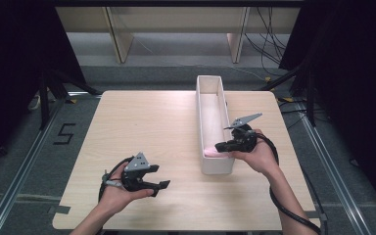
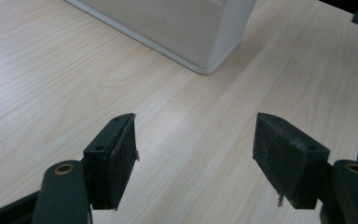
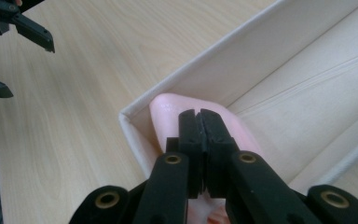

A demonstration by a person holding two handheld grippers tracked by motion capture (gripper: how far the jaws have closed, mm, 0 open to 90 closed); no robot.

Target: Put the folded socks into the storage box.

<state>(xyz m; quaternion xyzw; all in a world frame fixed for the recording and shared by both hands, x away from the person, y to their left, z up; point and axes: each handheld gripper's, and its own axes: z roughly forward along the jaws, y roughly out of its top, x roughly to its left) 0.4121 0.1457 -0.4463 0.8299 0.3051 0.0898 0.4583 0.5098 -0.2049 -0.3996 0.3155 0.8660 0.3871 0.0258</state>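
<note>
The left gripper [image 2: 196, 156] hangs over a pale wooden table [image 2: 51, 84], its two black jaws spread wide apart with only bare wood between them. Ahead of the jaws, a corner of a white box [image 2: 182, 28] rests on the table, well apart from both pads.

Lab recording bay, black curtains [image 1: 10, 63], floor rails [image 1: 24, 161], loose cables [image 1: 269, 44]
</note>
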